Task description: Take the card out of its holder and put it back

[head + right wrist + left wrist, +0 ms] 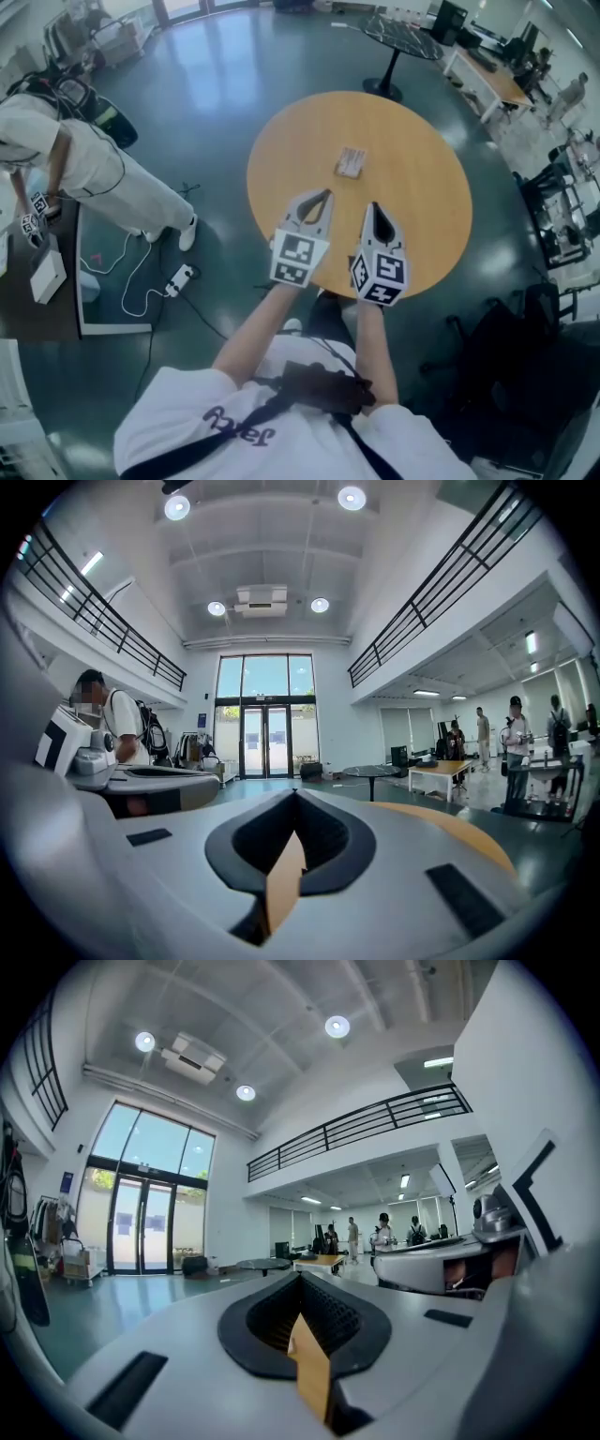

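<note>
Honey-coloured wood forms the top of the round table (pixel 412 187) under both tools. The left gripper (pixel 325 193), grey-white with black-lined jaws and a cube of square black-and-white markers (pixel 300 260) on its back, is held over the near part of the tabletop. Its own view shows the left gripper (pixel 300 1274) clenched, the two jaw tips meeting in a point with nothing caught between them. It points level across a tall hall towards glass doors (pixel 141 1227). Just beside it, on its right, hangs the right gripper (pixel 374 206), of the same build, with its own marker cube (pixel 380 272). In its own view the right gripper (pixel 295 792) is likewise closed tip to tip and empty, also pointing level.

Ahead of the left gripper's tips, and ahead and to the left of the right gripper's, a small pale rectangular card holder (pixel 350 162) lies flat on the wood, apart from both tools. A brownish face shows in its middle, but it is too small to tell how the card sits in it.

Well off to the left of the left gripper, a person in white clothes (pixel 84 169) bends over on the dark green floor (pixel 206 84). A white power strip (pixel 178 278) lies on the floor below that person. Far beyond the holder stands a round black-topped table (pixel 403 33).
</note>
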Motion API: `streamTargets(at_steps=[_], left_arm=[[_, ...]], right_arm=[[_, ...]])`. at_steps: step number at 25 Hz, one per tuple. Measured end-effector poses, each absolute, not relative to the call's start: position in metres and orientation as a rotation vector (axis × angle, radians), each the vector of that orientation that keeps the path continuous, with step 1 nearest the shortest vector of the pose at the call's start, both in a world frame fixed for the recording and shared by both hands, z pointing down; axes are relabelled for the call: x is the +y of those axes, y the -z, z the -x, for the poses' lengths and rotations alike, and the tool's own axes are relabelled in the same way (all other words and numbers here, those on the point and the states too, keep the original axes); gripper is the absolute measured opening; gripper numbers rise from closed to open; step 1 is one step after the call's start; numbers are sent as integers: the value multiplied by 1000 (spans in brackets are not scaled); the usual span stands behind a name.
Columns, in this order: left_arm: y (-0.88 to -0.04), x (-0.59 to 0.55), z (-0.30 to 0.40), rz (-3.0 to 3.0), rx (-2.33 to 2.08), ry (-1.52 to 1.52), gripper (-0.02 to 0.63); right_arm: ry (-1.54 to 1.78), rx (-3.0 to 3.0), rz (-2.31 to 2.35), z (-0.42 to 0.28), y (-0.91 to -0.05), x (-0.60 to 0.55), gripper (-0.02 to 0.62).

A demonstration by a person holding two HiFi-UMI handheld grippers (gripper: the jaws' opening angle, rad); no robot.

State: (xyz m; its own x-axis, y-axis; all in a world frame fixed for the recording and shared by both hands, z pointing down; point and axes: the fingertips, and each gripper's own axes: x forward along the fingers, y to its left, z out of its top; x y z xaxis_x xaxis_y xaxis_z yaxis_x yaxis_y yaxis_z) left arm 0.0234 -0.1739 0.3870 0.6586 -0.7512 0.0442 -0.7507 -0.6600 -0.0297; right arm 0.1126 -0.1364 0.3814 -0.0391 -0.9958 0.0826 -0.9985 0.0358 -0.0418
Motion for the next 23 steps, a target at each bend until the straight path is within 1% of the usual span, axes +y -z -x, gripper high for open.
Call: streamTargets(at_steps=[8,23], left_arm=[[-374,-173,-17,2838,1312,9,14],[-383,-168,-26,2874,1261,13,14]], right_arm=[[-103,-2226,-2170,-111,-379,-129,11],[-95,-2211,-2192,-119,-374,-128,11]])
